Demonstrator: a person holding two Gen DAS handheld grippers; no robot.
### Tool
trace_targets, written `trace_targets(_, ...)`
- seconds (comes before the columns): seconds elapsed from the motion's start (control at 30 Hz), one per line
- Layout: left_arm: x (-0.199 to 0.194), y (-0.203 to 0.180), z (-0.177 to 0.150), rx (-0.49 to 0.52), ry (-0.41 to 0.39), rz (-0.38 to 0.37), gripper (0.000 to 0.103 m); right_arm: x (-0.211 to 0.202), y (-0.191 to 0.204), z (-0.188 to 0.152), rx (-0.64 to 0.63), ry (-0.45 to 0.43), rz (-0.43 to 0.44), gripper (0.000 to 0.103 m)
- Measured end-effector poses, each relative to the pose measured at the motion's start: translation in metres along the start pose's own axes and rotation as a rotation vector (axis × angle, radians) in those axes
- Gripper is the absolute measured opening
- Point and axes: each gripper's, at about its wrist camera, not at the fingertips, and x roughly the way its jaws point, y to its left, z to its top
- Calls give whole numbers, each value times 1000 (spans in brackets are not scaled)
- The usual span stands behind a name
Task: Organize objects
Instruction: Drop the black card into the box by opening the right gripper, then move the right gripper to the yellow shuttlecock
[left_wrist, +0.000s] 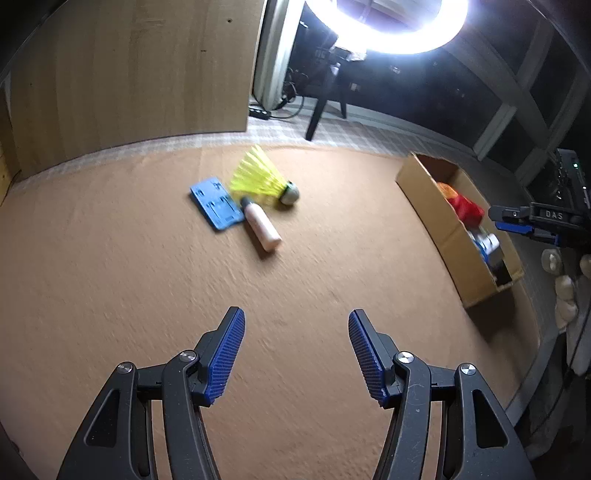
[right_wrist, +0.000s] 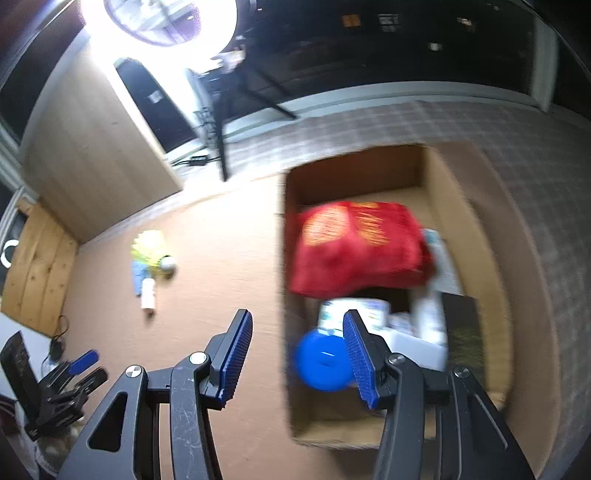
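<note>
left gripper (left_wrist: 295, 354): jaws apart, nothing in them
right gripper (right_wrist: 297, 354): apart too, over the box (right_wrist: 476, 236)
bottle (left_wrist: 261, 224): far on the mat, touching shuttlecock (left_wrist: 260, 179) and blue card (left_wrist: 215, 203)
tip: probably pinch mid-bottle, across it

Left hand-held gripper (left_wrist: 296, 350): black linkage arms, silver screw heads, ribbed blue pads (left_wrist: 227, 354). Right hand-held gripper (right_wrist: 297, 354): same build, scratched arm; white "DAS" lettering on body, seen from left wrist.

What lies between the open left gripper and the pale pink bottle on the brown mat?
Only bare brown mat, as the left wrist view shows. Nothing sits between the left gripper and the pale pink bottle.
</note>
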Motion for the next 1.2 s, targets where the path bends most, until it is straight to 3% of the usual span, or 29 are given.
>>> trace_targets(0.33, 25, 31, 46, -70, -21, -38, 62, 51, 74, 36, -115, 74, 191, 51)
trace_targets(0.6, 65, 45, 77, -85, 1, -77, 62, 113, 115, 56, -99, 165, 314, 51)
trace_targets(0.87, 99, 54, 102, -80, 24, -90, 62, 169, 141, 66, -94, 225, 369, 52)
trace_targets(1.2, 134, 55, 116, -67, 79, -115, 62, 203, 152, 69, -104, 272, 385, 52)
